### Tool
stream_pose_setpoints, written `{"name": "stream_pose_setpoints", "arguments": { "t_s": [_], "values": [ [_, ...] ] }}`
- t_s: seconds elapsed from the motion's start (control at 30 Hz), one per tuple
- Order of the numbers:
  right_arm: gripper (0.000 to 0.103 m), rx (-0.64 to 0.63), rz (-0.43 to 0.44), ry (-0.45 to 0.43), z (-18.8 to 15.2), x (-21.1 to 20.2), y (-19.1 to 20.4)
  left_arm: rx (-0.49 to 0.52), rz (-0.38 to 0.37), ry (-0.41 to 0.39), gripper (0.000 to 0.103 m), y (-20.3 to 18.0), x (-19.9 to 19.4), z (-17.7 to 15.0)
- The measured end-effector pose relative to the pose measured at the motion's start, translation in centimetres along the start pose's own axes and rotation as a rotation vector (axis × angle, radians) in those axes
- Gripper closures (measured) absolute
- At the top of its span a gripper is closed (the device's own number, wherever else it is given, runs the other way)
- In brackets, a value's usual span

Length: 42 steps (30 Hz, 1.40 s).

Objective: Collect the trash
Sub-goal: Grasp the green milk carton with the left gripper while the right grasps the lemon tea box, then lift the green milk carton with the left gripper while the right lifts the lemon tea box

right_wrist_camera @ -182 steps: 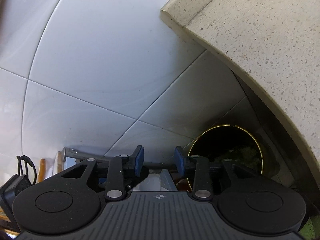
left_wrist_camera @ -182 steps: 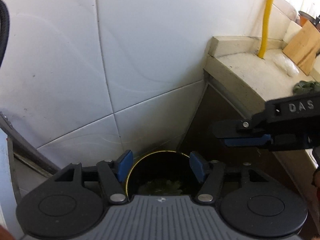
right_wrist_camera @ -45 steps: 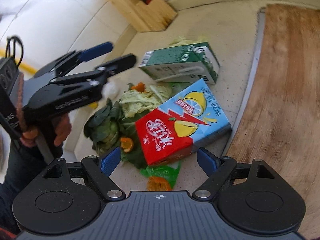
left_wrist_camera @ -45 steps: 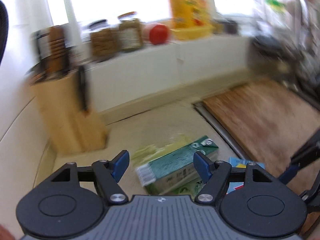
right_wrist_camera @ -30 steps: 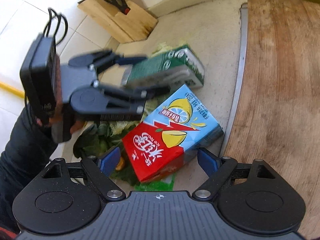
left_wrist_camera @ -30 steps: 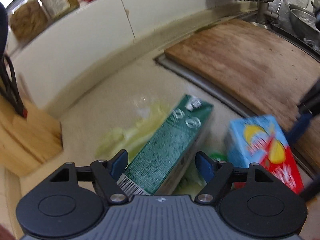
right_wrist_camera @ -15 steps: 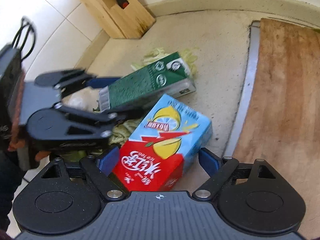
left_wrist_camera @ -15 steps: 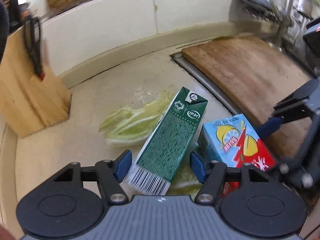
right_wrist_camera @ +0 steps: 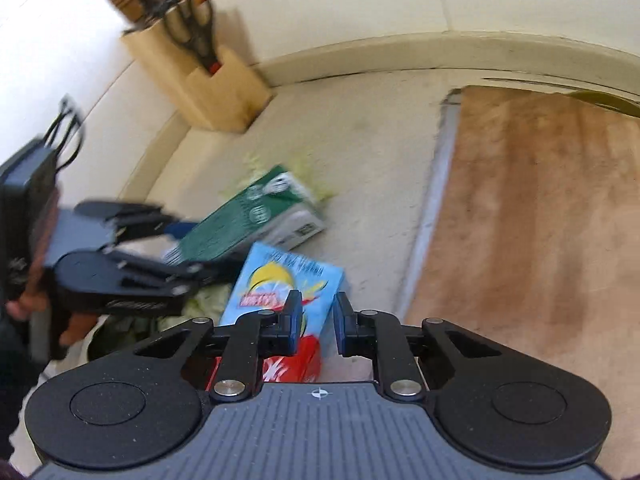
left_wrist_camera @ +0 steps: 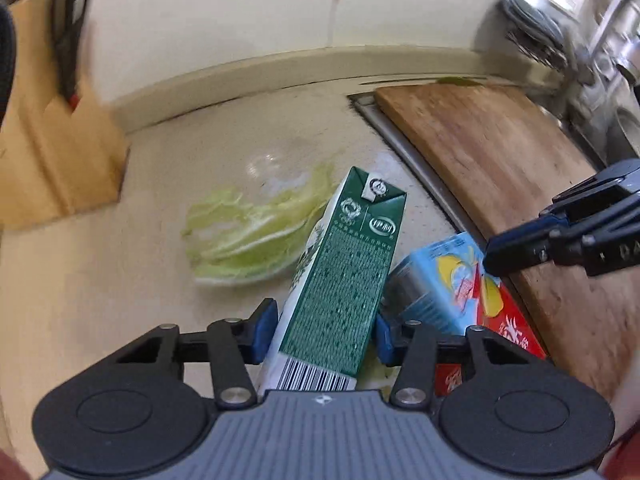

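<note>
A green carton (left_wrist_camera: 348, 264) lies on the beige counter with its barcode end between my left gripper's (left_wrist_camera: 322, 334) fingers, which press on both its sides. In the right wrist view the left gripper (right_wrist_camera: 192, 246) holds that end of the green carton (right_wrist_camera: 244, 216) slightly raised. Beside it lies a blue and red juice carton (left_wrist_camera: 440, 288). My right gripper (right_wrist_camera: 318, 320) has narrowed to a small gap at the right edge of the juice carton (right_wrist_camera: 280, 280); in the left wrist view the right gripper (left_wrist_camera: 520, 234) rests at the carton's top face.
A pale cabbage leaf (left_wrist_camera: 248, 236) lies behind the green carton; more leafy scraps (right_wrist_camera: 208, 300) sit under the cartons. A wooden knife block (right_wrist_camera: 208, 80) with scissors stands at the back left. A wooden cutting board (left_wrist_camera: 500, 152) covers the right side, with a tap and dish rack beyond.
Both grippers have closed in the last half second: the left onto the green carton's barcode end, the right from wide open to a narrow gap at the juice carton's edge.
</note>
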State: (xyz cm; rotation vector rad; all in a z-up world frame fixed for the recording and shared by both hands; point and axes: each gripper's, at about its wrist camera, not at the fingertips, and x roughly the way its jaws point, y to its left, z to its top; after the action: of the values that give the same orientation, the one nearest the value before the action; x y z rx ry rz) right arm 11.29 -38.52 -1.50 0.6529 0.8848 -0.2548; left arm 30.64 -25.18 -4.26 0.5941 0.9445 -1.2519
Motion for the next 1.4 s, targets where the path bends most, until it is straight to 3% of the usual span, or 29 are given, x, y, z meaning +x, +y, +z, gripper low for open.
{"name": "stream_pose_setpoints", "arguments": {
  "t_s": [0.07,0.1,0.13,0.27,0.4,0.53,0.6,0.77,0.93,1.03,1.17,1.23,1.33,1.4],
  "values": [
    [0.054,0.035,0.022,0.013,-0.1,0.3,-0.2,-0.001,0.04,-0.002,0.056,0.1,-0.1,-0.4],
    [0.035,0.045,0.039,0.018,-0.3,0.4,0.0,0.003,0.05,-0.006,0.056,0.1,-0.1,-0.5],
    [0.024,0.037,0.043,0.024,-0.6,0.6,0.4,0.009,0.047,-0.005,0.055,0.1,0.1,-0.4],
    [0.021,-0.049,0.001,0.039,-1.2,2.0,3.0,0.082,0.076,-0.004,0.052,-0.9,1.1,0.4],
    [0.018,-0.169,-0.099,0.033,-2.0,4.1,5.3,0.155,0.12,0.014,0.049,-1.6,3.0,1.2],
    [0.025,-0.174,-0.114,0.035,-2.2,5.4,4.9,0.087,0.088,0.002,0.053,-0.9,3.3,1.9],
    [0.03,-0.151,-0.094,0.041,-1.9,4.7,4.4,0.086,0.048,0.006,0.059,-0.7,2.8,1.5],
    [0.031,-0.114,-0.091,-0.005,-1.0,1.8,3.0,-0.026,-0.041,-0.001,0.06,0.7,0.7,0.4],
    [0.03,-0.105,-0.102,-0.014,-0.5,2.0,2.6,-0.069,-0.034,0.006,0.06,1.8,0.9,0.0],
    [0.029,-0.137,-0.12,0.027,-1.0,3.5,3.3,-0.044,-0.006,0.023,0.054,1.3,1.8,0.4],
    [0.02,-0.192,-0.17,0.044,-1.5,4.4,4.0,0.066,0.095,0.015,0.031,0.1,2.8,0.4],
    [0.019,-0.202,-0.168,0.055,-1.8,4.8,4.1,0.083,0.103,0.004,0.029,0.0,2.9,0.7],
    [0.023,-0.199,-0.175,0.02,-1.6,5.0,3.7,0.071,0.101,-0.003,0.034,0.1,3.1,1.0],
    [0.025,-0.177,-0.147,0.017,-1.3,4.8,3.3,0.052,0.077,-0.008,0.059,0.0,2.8,0.9]
  ]
}}
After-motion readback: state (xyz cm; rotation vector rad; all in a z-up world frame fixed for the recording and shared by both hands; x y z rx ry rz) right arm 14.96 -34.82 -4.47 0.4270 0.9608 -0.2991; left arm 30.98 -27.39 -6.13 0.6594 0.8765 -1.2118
